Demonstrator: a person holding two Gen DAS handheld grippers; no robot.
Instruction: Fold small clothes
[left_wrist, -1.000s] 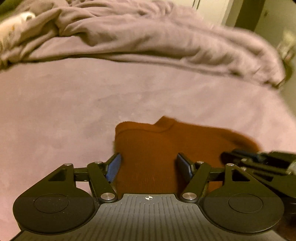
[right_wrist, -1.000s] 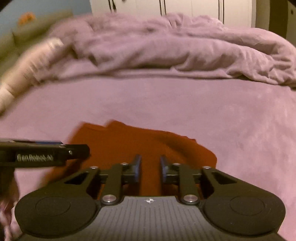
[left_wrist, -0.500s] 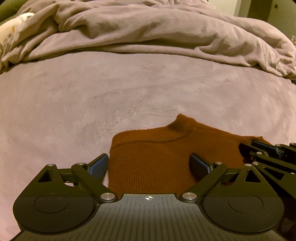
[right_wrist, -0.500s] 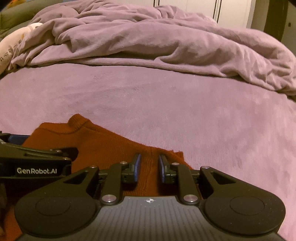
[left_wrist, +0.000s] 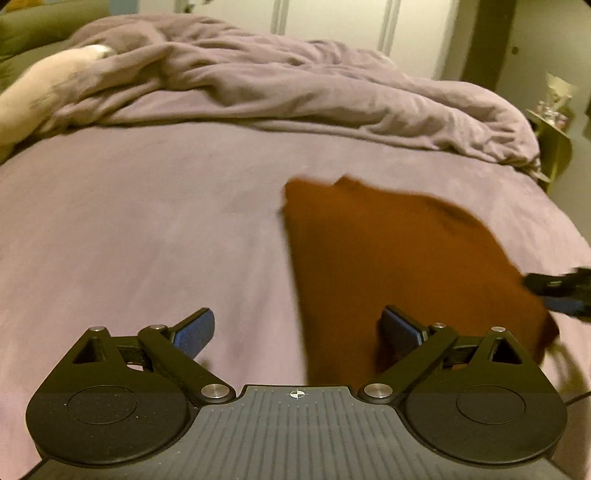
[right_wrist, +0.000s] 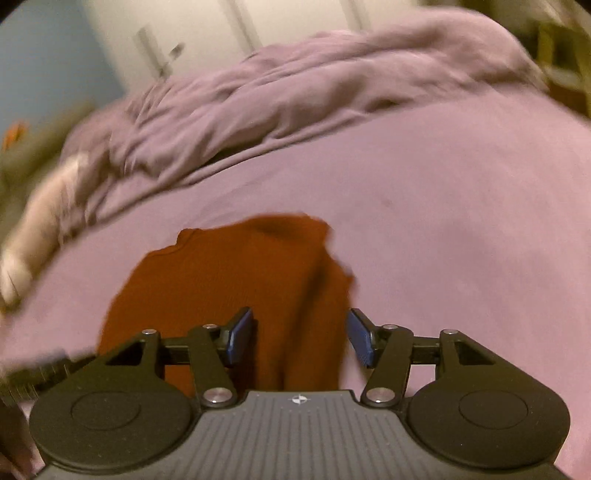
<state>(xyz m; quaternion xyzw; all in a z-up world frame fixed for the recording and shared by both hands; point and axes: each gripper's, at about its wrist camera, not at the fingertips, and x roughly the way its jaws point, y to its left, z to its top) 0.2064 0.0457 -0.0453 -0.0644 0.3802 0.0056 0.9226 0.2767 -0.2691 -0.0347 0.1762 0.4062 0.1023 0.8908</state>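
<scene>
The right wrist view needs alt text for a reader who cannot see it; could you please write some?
A rust-brown sweater lies on a mauve bedspread, seen past the right claw, its jaws open and gripping nothing. A rumpled duvet is heaped behind; the picture is blurred.

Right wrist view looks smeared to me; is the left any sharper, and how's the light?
Right wrist view: heavy motion blur, worst on the rumpled duvet; horizon tilted. Left wrist view: milder smear, rust sweater edges soft, gripper body crisp. Both: dim warm light, fisheye bowing the bed.
</scene>
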